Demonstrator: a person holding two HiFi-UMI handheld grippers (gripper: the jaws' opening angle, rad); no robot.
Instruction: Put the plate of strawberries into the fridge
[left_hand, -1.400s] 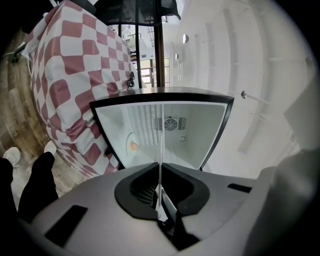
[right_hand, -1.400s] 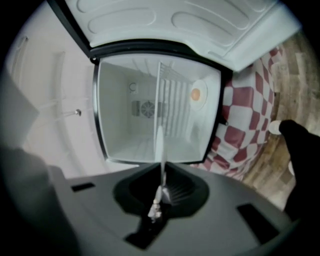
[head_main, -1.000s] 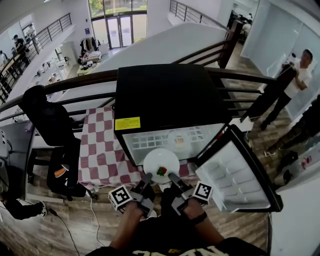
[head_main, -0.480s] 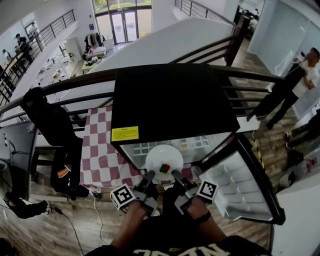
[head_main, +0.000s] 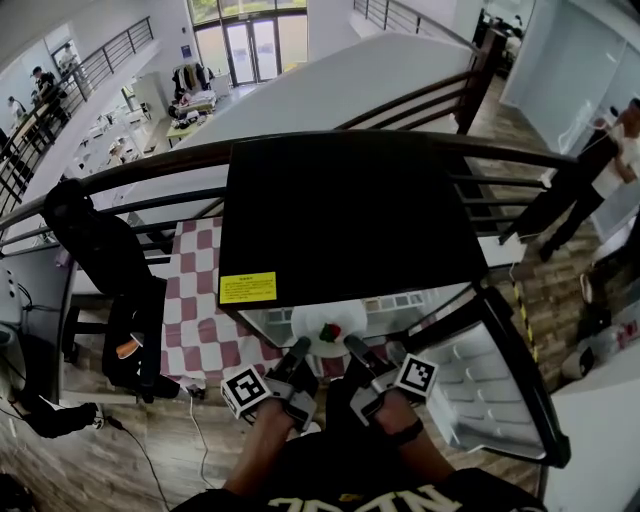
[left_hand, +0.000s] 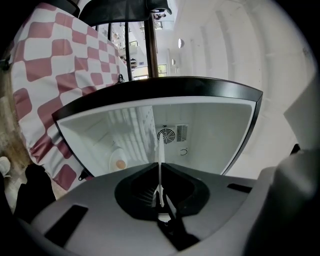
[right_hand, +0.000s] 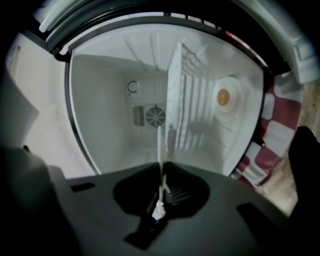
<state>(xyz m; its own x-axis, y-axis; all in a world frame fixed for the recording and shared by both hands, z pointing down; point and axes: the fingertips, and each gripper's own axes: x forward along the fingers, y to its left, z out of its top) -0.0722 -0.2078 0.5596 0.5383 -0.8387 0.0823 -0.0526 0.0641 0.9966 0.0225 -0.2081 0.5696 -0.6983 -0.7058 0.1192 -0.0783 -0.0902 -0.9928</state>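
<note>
A white plate (head_main: 322, 322) carrying red strawberries (head_main: 330, 331) hangs level in the mouth of the black fridge (head_main: 340, 210), partly under its top. My left gripper (head_main: 298, 349) is shut on the plate's near left rim, and my right gripper (head_main: 352, 347) is shut on the near right rim. In the left gripper view the plate (left_hand: 160, 167) shows edge-on as a thin white line running out of my left gripper (left_hand: 160, 196). The right gripper view shows the same thin plate edge (right_hand: 160, 150) leaving my right gripper (right_hand: 161, 184). The strawberries are hidden in both gripper views.
The fridge door (head_main: 480, 390) stands open to the right. Inside are a white wire shelf (right_hand: 187, 95), a small dish with an orange item (right_hand: 223, 96) and a rear fan (right_hand: 155, 116). The fridge stands on a red checked cloth (head_main: 200, 300). A black chair (head_main: 100, 250) is at the left.
Both grippers have carried the plate forward, from in front of the fridge opening to partly inside it. The fridge's top now covers more of the interior in the head view.
</note>
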